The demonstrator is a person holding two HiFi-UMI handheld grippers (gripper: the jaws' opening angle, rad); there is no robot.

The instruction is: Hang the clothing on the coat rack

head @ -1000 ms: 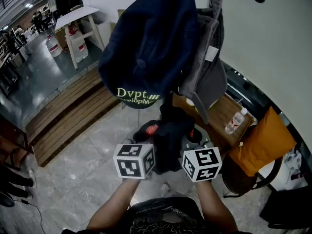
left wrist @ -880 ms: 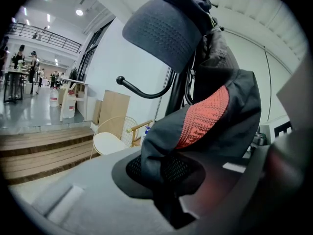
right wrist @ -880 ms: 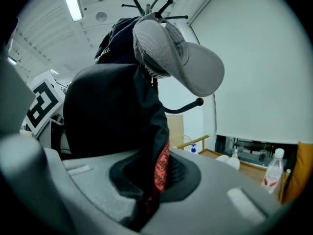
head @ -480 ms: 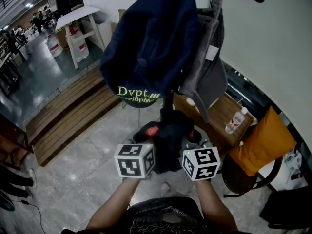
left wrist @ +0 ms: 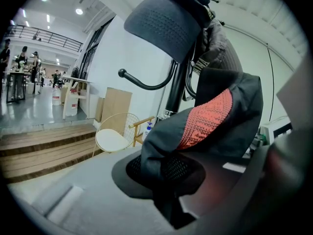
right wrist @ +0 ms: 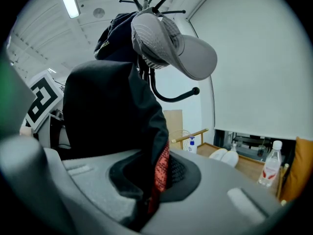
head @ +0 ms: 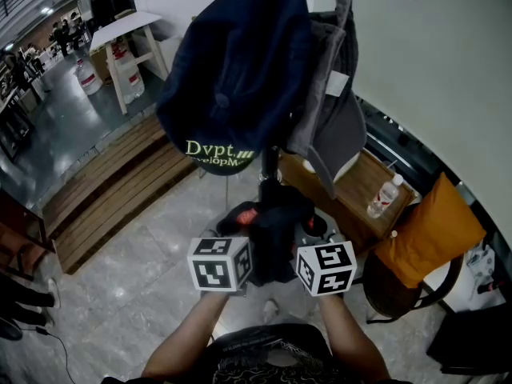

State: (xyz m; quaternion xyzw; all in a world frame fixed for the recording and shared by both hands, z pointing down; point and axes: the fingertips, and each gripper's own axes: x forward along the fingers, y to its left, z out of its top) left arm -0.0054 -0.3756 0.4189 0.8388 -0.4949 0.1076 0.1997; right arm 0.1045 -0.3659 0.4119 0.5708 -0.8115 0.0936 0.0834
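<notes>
Dark garment (head: 276, 230) in left hand-held gripper (left wrist: 168, 199) and right hand-held gripper (right wrist: 146, 199)

On the coat rack (head: 270, 162): two caps, one navy cap (head: 232, 70), one grey cap (head: 332, 118). Against its pole: one black garment (head: 276, 230). Right of the rack: one plastic bottle (head: 382, 197), one orange cushion (head: 428, 234). Far left of it: two water jugs (head: 86, 74).

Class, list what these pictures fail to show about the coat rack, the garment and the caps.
- Coat rack base: head view, mostly hidden behind the black garment.
- Rack top: head view, cut off by the upper edge.
- Garment's type: every view, too bunched to tell.
- Navy cap, lower lettering: head view, too small to read.
</notes>
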